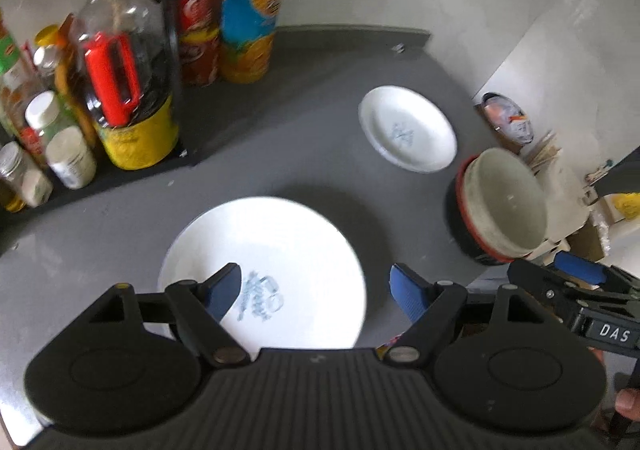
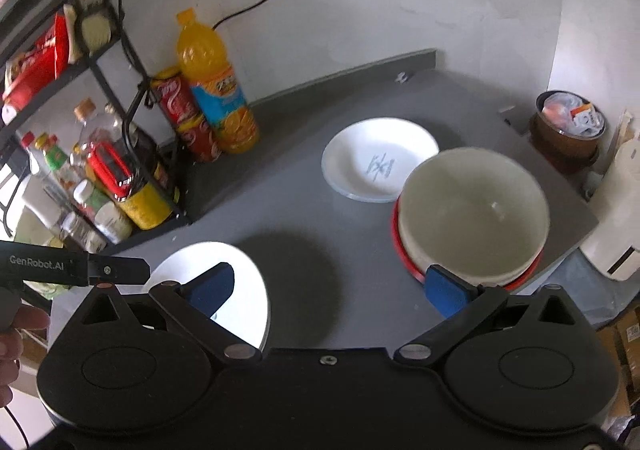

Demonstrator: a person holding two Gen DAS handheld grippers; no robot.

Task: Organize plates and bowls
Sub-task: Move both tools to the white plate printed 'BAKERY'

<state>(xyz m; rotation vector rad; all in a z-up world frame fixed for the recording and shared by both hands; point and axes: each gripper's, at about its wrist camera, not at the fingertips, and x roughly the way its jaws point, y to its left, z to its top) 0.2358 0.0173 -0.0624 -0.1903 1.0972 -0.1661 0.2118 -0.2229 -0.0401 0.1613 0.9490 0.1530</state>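
Observation:
A large white plate (image 1: 276,262) with a blue mark lies on the grey counter (image 1: 280,130), right under my open left gripper (image 1: 316,290); its left pad hangs over the plate, its right pad beyond the rim. A smaller white plate (image 1: 408,128) lies farther back right. A cream bowl (image 1: 504,202) sits nested in a red-rimmed black bowl (image 1: 466,226) at the right. In the right wrist view my right gripper (image 2: 332,288) is open above the counter, between the large plate (image 2: 236,282) and the nested bowls (image 2: 472,210); its right pad is close to the red rim. The small plate (image 2: 376,158) lies behind.
A black rack (image 2: 120,50) of bottles and jars stands at the left, with an orange drink bottle (image 2: 216,90) and red cans (image 2: 180,110) against the wall. A brown pot (image 2: 568,130) and a white appliance (image 2: 616,210) stand off the counter's right edge.

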